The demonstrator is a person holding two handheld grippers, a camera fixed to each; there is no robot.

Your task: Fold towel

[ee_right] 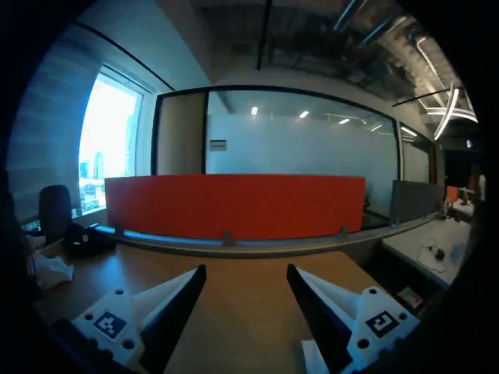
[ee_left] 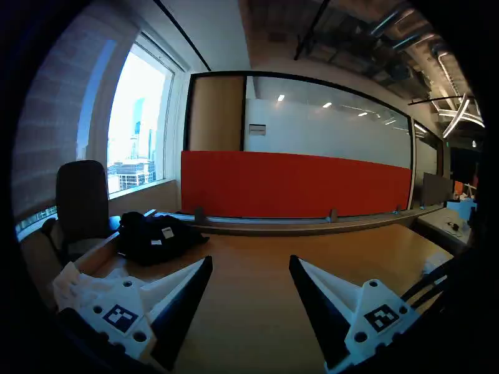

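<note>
Window: bright, at the far left, with city towers beyond the glass.
Office chair: dark and high-backed, at the left end of the desk.
Towel: taken to be the crumpled white cloth on the left edge of the wooden desk, partly hidden behind one finger of the left gripper.
Handling: judged light, soft and limp. It would sag when lifted and might slide on the smooth wood. It looked best pinched at two neighbouring corners, once these were found in the crumple.
Black bundle: a bag or garment, just right of the towel. Its two small white tags were too small to read.
Left gripper: tongs spread wide with nothing between them, over bare wood and well clear of the towel.
Orange divider: ran along the desk's back edge and carried no writing.
Wall sign: a small grey plate, unreadable.
Right gripper: tongs likewise spread and empty.
Finger markers: black-and-white square codes, no words.
White scrap: at the bottom, against one finger. I could not tell what it was.
Neighbouring desk: pale, far right, with a cable on it.
</note>
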